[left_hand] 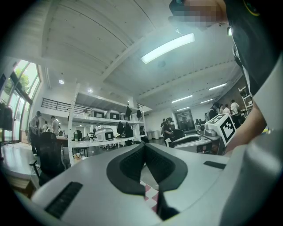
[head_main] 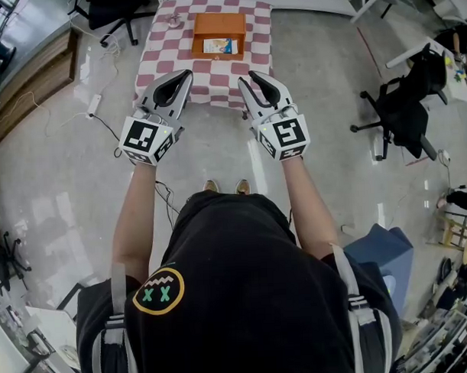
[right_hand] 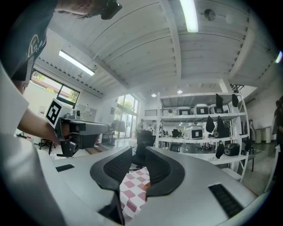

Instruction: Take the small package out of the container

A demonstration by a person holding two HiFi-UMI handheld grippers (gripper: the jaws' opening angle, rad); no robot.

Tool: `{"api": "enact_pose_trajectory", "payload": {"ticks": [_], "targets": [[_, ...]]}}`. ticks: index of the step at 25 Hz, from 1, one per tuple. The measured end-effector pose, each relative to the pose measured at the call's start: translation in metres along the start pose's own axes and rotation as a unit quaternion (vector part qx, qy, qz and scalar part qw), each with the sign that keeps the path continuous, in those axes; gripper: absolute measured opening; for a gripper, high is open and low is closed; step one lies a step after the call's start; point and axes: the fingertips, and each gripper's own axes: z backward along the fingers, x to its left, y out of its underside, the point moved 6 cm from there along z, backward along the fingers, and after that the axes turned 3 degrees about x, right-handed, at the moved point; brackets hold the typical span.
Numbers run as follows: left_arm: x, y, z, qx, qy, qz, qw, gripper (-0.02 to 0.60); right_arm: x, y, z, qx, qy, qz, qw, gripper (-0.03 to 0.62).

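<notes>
An orange container (head_main: 220, 25) stands on a table with a red-and-white checkered cloth (head_main: 170, 52), far ahead in the head view. The small package (head_main: 218, 45), white and blue, lies inside it. Both grippers are held up well short of the table, side by side, pointing at it. My left gripper (head_main: 187, 73) (left_hand: 143, 146) has its tips touching with nothing between them. A narrow gap shows between the tips of my right gripper (head_main: 247, 77) (right_hand: 138, 151), and only the checkered cloth (right_hand: 132, 190) appears through it.
A small object (head_main: 173, 20) lies on the cloth left of the container. A black office chair (head_main: 403, 111) stands at the right, another chair (head_main: 116, 14) beyond the table's left corner. A power strip with its cable (head_main: 93, 103) lies on the floor at the left. A blue bin (head_main: 385, 253) stands at the near right.
</notes>
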Motion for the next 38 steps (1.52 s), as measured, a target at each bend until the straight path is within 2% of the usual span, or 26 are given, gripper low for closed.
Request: {"api": "enact_pose_trajectory", "payload": {"ticks": [2,6,21,38], "targets": [[0.001,0.001,-0.001,0.000,0.000,0.000,1.0000,0.017,0.001,0.001,-0.001,0.001,-0.006,0.000,1.000,0.145],[0.002,0.002,-0.002,0.001,-0.001,0.000,1.0000,0.017,0.003,0.001,-0.003,0.001,-0.021,-0.002,1.000,0.260],[0.002,0.004,-0.005,0.006,0.000,0.002,1.0000,0.017,0.005,0.012,-0.010,0.027,-0.060,-0.002,0.998,0.591],[-0.017,0.000,-0.019,0.015,-0.014,-0.005,0.9998,0.017,-0.017,0.017,0.005,0.026,-0.070,0.001,0.997,0.594]]}}
